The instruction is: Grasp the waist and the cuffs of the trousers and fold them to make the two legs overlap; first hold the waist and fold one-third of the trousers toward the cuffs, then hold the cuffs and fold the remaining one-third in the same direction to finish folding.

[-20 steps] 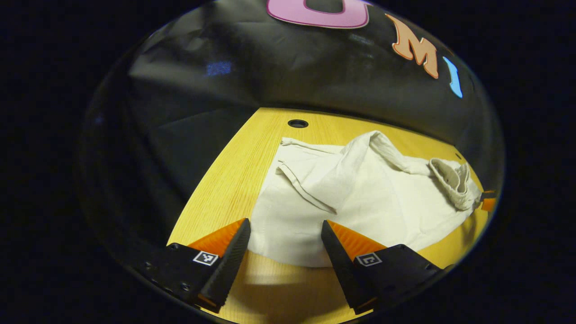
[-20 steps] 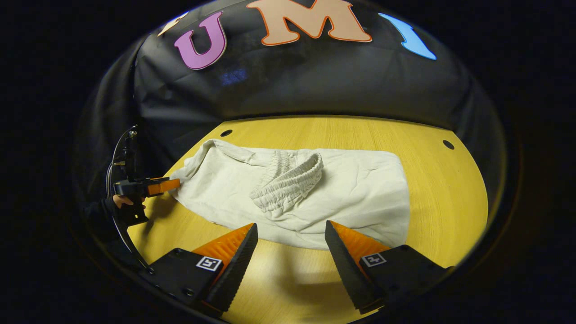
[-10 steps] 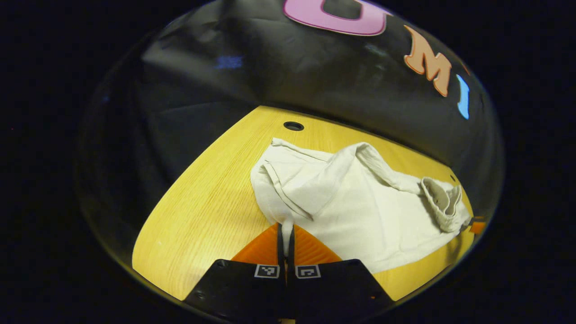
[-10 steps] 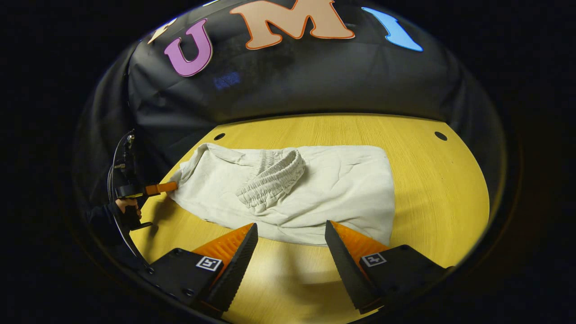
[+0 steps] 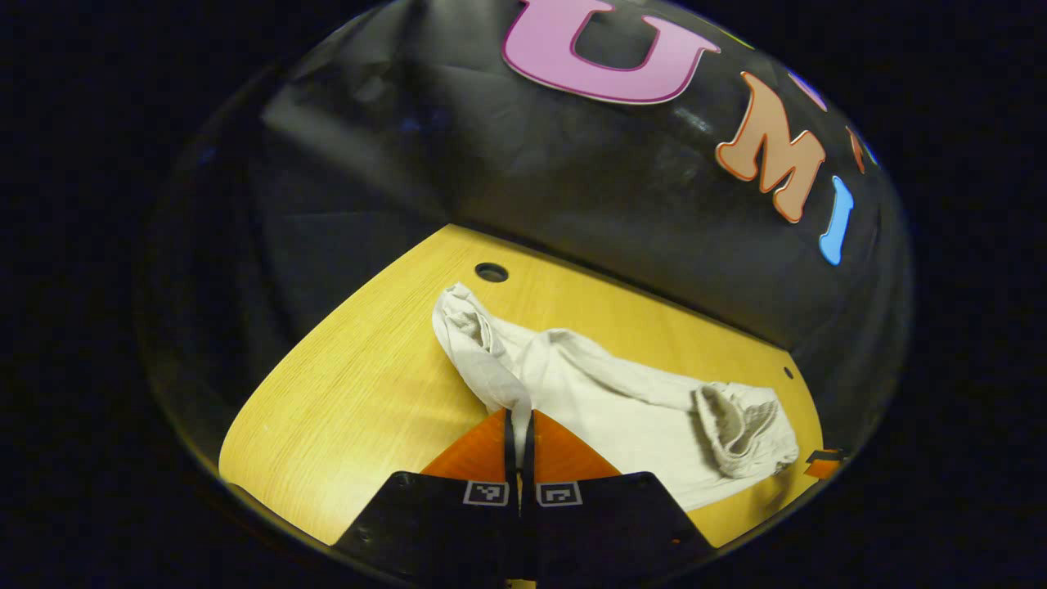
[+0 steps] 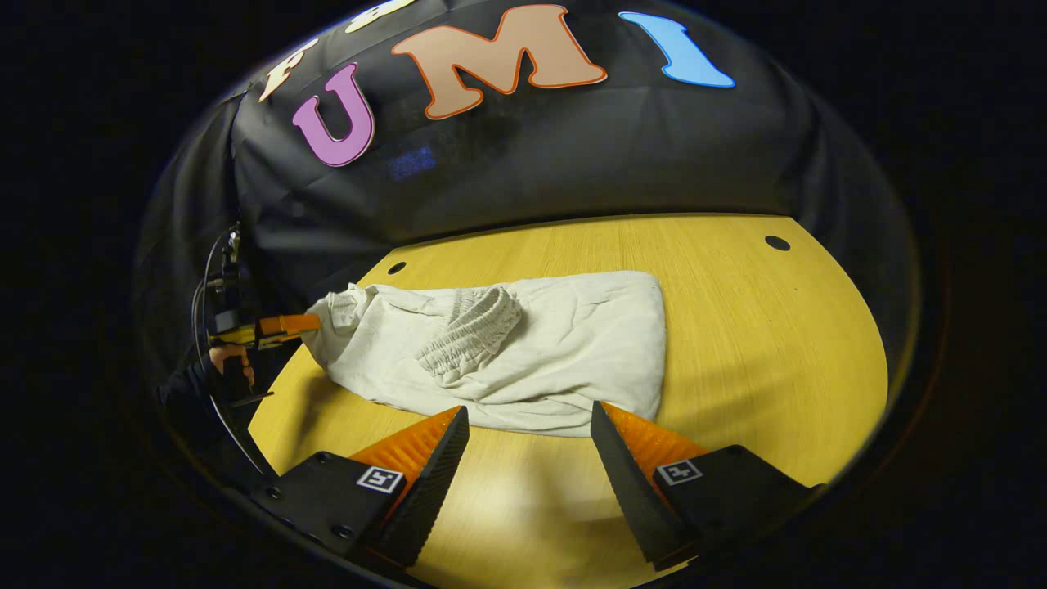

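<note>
Since a second ago the trousers (image 6: 523, 352) have bunched up at their left end: the left claw (image 5: 518, 425), then spread wide just short of the cloth, has shut on the near corner at the cuff end and drawn it up off the worktop (image 5: 360, 409), so the cloth that lay flat now rises in a twisted ridge toward the fingers. The trousers lie across the middle of the worktop, pale and already doubled, with the gathered elastic waist (image 6: 474, 331) resting on top of the legs near the centre; that suggests the waist third is already folded over and the cuff end is now being taken up for the last third. In the right gripper view the left claw (image 6: 286, 325), in a person's hand (image 6: 222, 360), pinches that left end. The right claw (image 6: 527, 442) hangs with its fingers spread wide, gripping nothing, just above the near edge of the cloth, probably ready to take the other cuff corner so the end lifts evenly. No box, basket or other container is on the worktop.
</note>
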`<state>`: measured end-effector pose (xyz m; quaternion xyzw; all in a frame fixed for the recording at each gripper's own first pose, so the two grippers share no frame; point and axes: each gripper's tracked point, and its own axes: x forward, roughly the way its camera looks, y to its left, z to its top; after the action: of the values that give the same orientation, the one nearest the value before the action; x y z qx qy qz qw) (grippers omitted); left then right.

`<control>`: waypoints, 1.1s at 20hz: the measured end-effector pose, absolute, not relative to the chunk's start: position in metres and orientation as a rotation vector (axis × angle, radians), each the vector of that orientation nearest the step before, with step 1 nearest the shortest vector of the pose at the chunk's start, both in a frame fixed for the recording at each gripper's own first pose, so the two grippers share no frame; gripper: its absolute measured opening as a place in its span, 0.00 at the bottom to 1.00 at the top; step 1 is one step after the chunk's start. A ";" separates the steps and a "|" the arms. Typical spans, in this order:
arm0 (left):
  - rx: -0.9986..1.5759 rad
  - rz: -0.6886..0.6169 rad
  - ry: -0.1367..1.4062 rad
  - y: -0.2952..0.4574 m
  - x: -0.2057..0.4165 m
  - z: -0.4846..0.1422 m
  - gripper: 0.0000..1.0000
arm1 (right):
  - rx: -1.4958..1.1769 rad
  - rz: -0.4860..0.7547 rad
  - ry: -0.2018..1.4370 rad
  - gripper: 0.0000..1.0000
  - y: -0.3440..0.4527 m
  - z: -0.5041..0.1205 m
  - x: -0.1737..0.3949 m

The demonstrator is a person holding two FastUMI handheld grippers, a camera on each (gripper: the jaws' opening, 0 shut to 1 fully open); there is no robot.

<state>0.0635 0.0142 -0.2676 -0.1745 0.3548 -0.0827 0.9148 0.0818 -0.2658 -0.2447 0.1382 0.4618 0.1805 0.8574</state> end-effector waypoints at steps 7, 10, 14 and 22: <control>-0.385 -0.296 0.651 -0.071 0.082 -0.207 0.00 | 0.314 0.354 0.950 0.96 -0.311 -0.235 0.073; -0.377 -0.353 0.629 -0.109 0.083 -0.190 0.00 | 0.324 0.326 0.944 0.96 -0.336 -0.232 0.066; -0.370 -0.424 0.618 -0.159 0.084 -0.171 0.00 | 0.350 0.285 0.937 0.96 -0.365 -0.229 0.058; -0.344 -0.592 0.599 -0.272 0.066 -0.144 0.00 | 0.370 0.211 0.931 0.96 -0.425 -0.226 0.035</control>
<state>0.0656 -0.2723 -0.1438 -0.1663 0.2892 -0.2857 0.8984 0.0355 -0.4251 -0.2258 0.1773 0.4454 0.1011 0.8717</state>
